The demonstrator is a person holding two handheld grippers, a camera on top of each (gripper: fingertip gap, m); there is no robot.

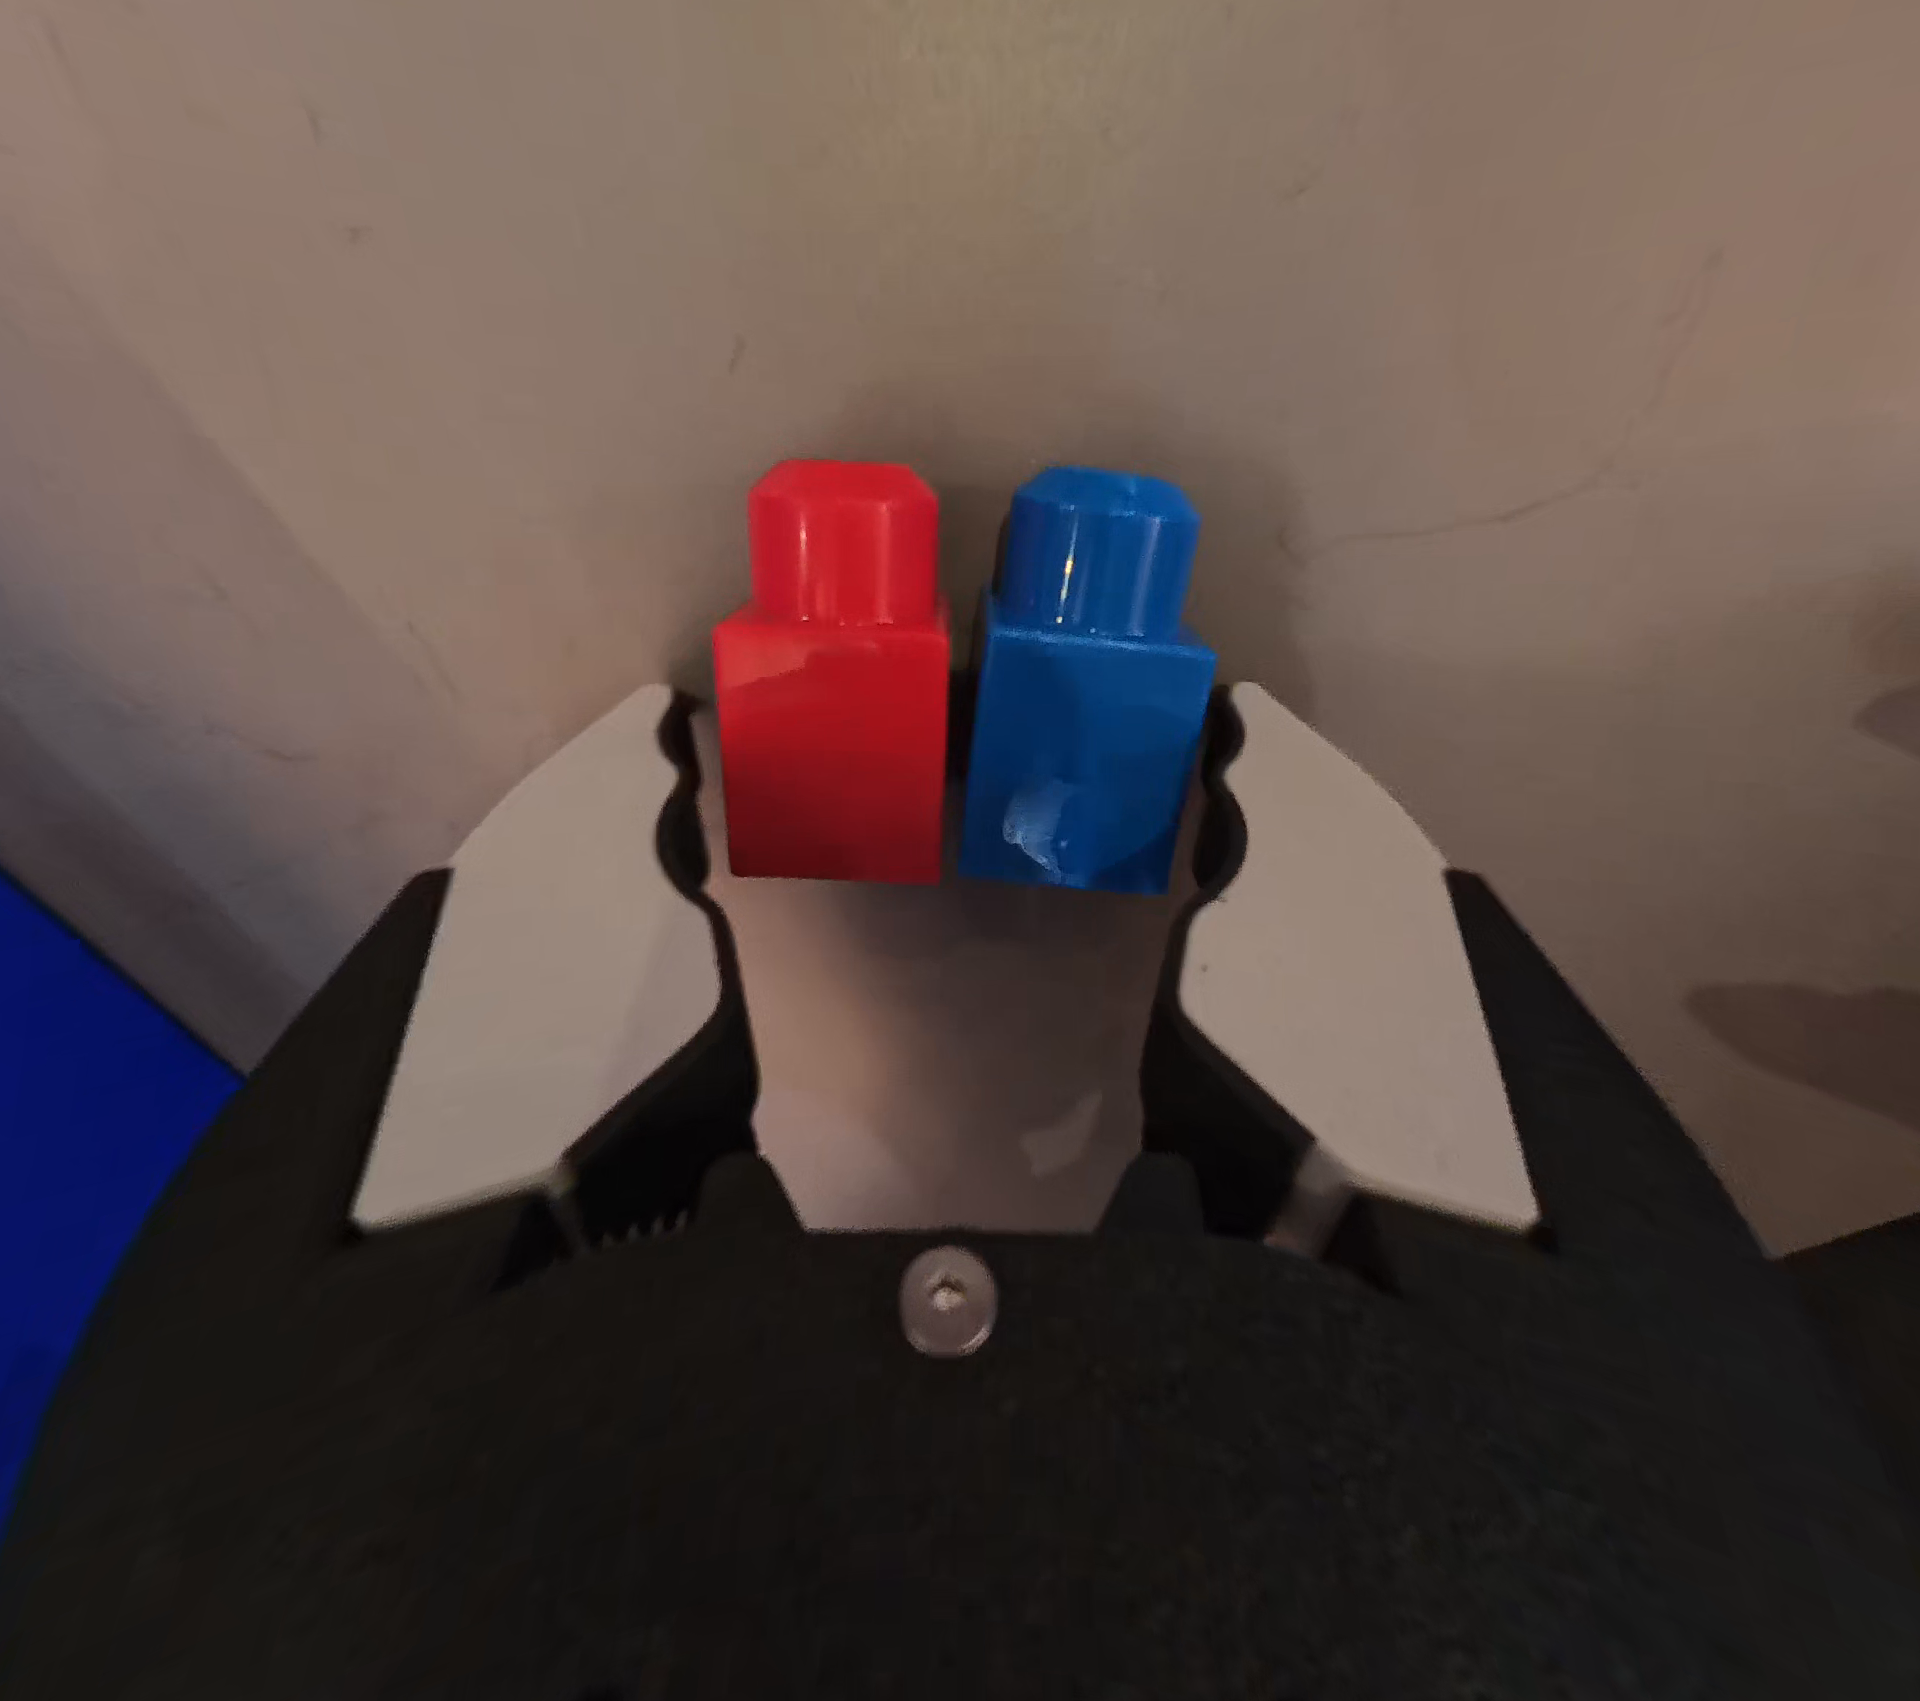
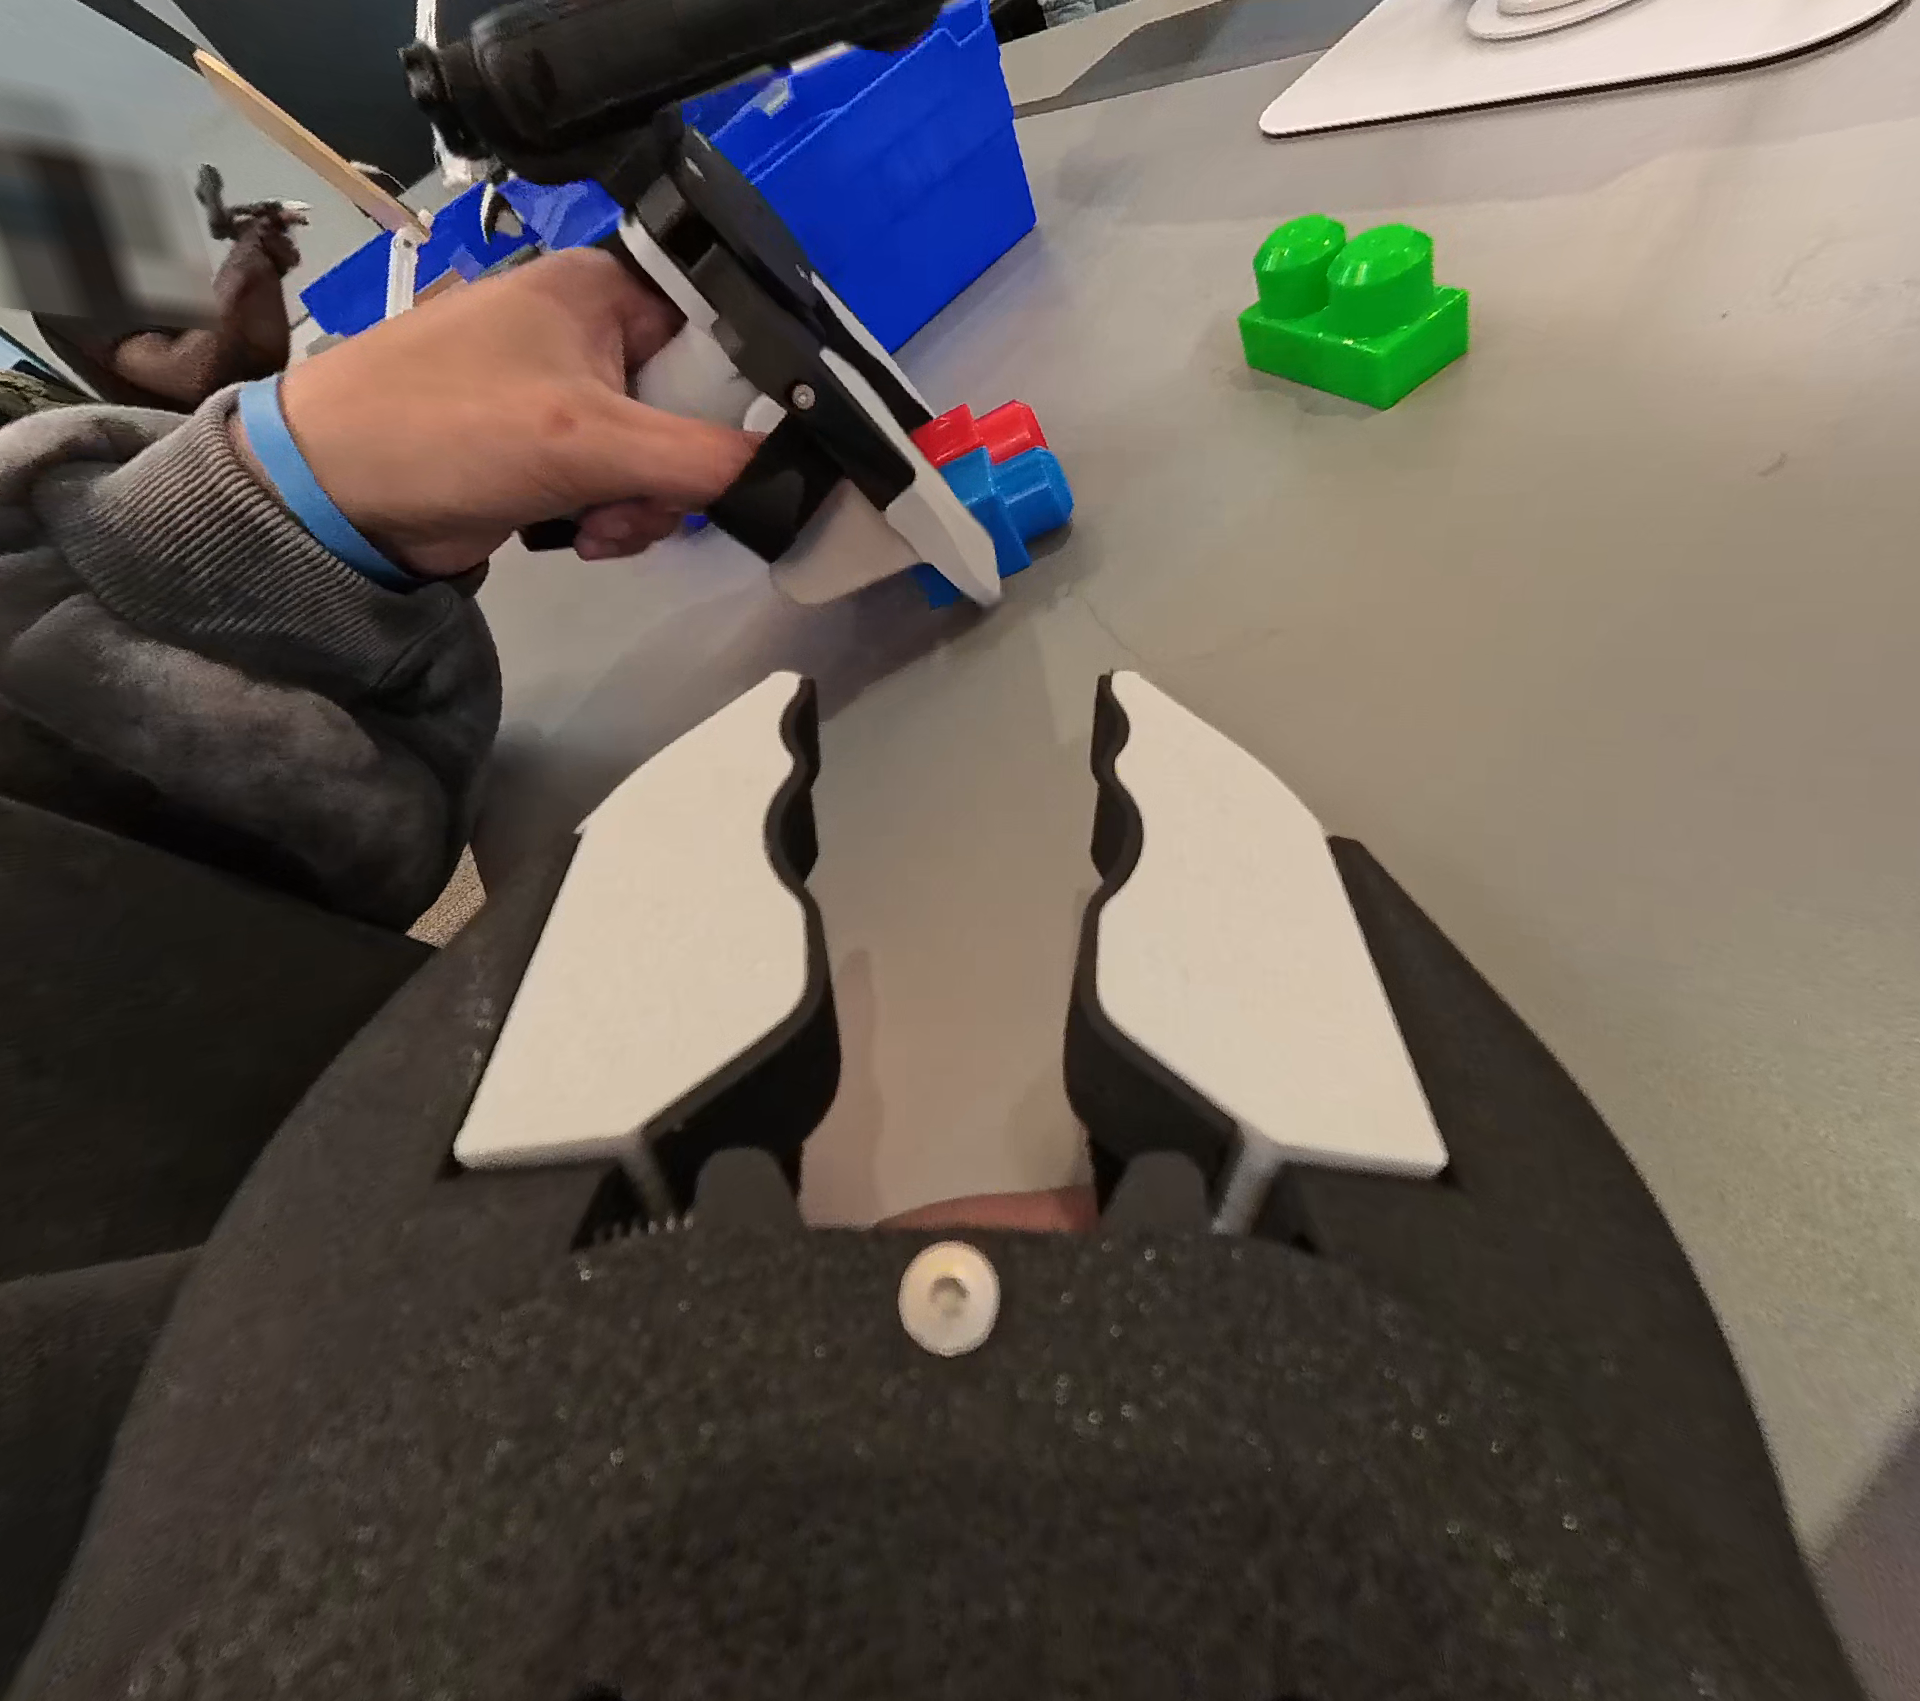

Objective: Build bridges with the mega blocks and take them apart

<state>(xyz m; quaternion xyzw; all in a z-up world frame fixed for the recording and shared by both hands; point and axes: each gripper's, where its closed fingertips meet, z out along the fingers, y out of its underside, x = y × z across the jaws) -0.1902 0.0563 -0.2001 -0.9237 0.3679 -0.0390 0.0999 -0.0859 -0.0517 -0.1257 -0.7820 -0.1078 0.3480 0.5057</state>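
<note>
Red block [image 1: 836, 747] and blue block [image 1: 1086, 752] sit side by side between the jaws of my left gripper [image 1: 951, 778], studs pointing away from me, red against the left pad, blue against the right. I read the jaws as clamped on the pair, low over the desk [image 1: 416, 249]. My right gripper [image 2: 956, 778] hovers near, jaws parted with nothing between them. A green block [image 2: 1351, 316] rests on the desk well apart, beyond a blue bin [image 2: 894, 186].
</note>
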